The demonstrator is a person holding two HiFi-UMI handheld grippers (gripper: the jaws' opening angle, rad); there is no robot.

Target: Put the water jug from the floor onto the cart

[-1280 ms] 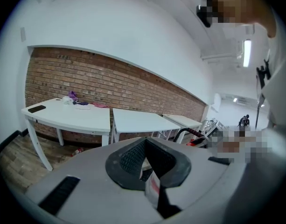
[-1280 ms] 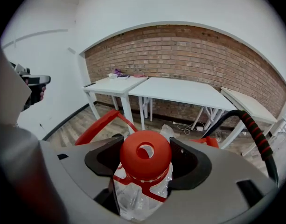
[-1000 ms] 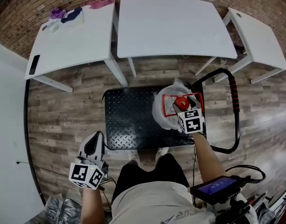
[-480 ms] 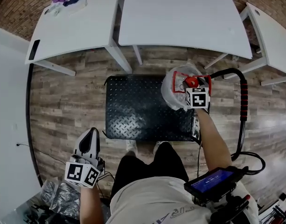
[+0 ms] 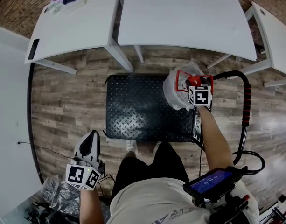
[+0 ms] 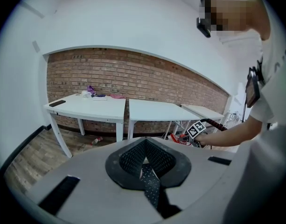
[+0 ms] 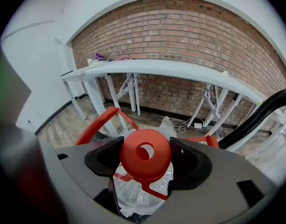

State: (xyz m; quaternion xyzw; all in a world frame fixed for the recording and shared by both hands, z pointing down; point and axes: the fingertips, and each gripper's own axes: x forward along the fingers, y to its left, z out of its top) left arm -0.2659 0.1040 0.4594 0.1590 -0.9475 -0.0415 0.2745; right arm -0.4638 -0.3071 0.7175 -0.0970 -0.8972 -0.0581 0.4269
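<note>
The water jug [image 5: 174,91] is clear plastic with a red cap [image 5: 193,81] and a red carry frame. It is upright over the far right corner of the black diamond-plate cart [image 5: 133,111]. My right gripper [image 5: 192,83] comes down from above and is shut on the cap [image 7: 145,155], one jaw on each side. The jug's body [image 7: 136,195] hangs below the jaws. I cannot tell whether its base rests on the deck. My left gripper [image 5: 90,143] is low at my left side over the wood floor, shut [image 6: 145,166] and holding nothing.
The cart's black push handle with a red grip [image 5: 247,107] curves around the right of the jug. Three white tables [image 5: 184,22] stand along the brick wall beyond the cart. My feet [image 5: 131,146] are at the cart's near edge. Plastic bags [image 5: 54,197] lie at lower left.
The right gripper has carried the jug away from me, from the deck's right middle to its far right corner, and lower. The left gripper has hardly moved.
</note>
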